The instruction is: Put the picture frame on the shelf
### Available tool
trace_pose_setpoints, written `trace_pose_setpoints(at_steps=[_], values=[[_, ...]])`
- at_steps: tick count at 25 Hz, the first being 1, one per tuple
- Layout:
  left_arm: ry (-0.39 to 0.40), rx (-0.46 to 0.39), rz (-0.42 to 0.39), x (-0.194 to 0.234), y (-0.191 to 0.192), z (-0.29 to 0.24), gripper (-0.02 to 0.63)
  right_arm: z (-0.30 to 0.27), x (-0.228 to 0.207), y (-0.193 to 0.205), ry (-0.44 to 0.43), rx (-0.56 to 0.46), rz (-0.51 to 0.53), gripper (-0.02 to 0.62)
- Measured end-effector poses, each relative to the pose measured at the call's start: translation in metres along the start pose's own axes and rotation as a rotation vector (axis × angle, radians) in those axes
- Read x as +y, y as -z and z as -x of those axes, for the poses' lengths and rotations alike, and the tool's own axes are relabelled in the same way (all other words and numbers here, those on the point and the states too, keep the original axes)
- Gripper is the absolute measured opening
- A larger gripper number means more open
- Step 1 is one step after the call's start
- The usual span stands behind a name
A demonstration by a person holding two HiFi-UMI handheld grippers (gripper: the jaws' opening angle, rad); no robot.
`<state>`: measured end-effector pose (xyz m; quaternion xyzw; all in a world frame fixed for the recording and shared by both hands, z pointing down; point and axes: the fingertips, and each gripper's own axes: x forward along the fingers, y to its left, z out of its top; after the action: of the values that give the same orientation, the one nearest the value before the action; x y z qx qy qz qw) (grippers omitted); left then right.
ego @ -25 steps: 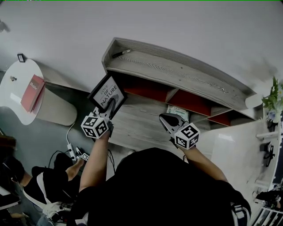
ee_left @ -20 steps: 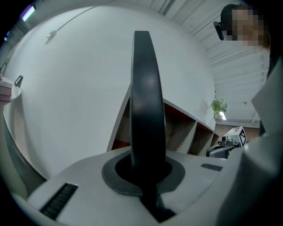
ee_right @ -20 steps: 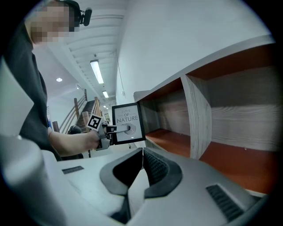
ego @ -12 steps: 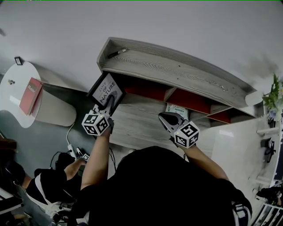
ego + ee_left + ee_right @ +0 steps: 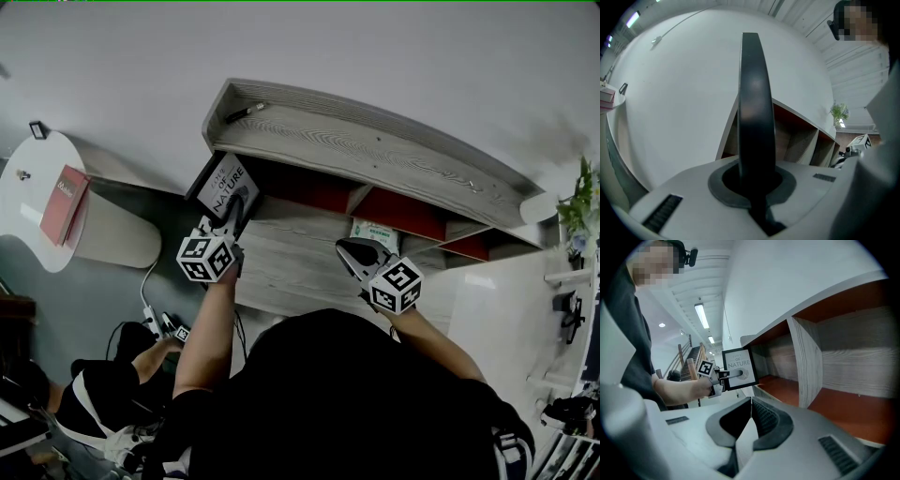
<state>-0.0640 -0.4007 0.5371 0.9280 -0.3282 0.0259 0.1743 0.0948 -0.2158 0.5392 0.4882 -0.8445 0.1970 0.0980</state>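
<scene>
The picture frame point(image 5: 223, 186), black with a white print reading "NATURE", is held upright at the mouth of the left-most compartment of the grey wooden shelf point(image 5: 375, 150). My left gripper point(image 5: 234, 202) is shut on its lower edge. In the left gripper view the frame point(image 5: 752, 93) shows edge-on as a dark band rising between the jaws, with the shelf point(image 5: 801, 140) behind it. My right gripper point(image 5: 359, 257) hovers shut and empty before the middle compartment. The right gripper view shows the frame point(image 5: 739, 366), the left gripper point(image 5: 733, 374) gripping it, and the shelf's divider point(image 5: 806, 357).
A green-and-white packet point(image 5: 375, 232) lies in the middle compartment. A dark pen-like item point(image 5: 247, 113) rests on the shelf top. A white round table point(image 5: 23, 211) with a red book point(image 5: 66, 199) stands left. A plant point(image 5: 585, 208) is right. Cables point(image 5: 153, 323) lie on the floor.
The left gripper has carried the frame a little toward the shelf; its top edge now sits under the shelf's top board. The right gripper has stayed in place.
</scene>
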Motion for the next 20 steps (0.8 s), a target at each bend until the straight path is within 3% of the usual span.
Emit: trace_pose_setpoints(at_steps=[20], values=[[-0.112,-0.053,-0.033,0.006,0.001,-0.023,0.028,0.006,-0.002,0.007,-0.008,0.018,-0.003,0.015]])
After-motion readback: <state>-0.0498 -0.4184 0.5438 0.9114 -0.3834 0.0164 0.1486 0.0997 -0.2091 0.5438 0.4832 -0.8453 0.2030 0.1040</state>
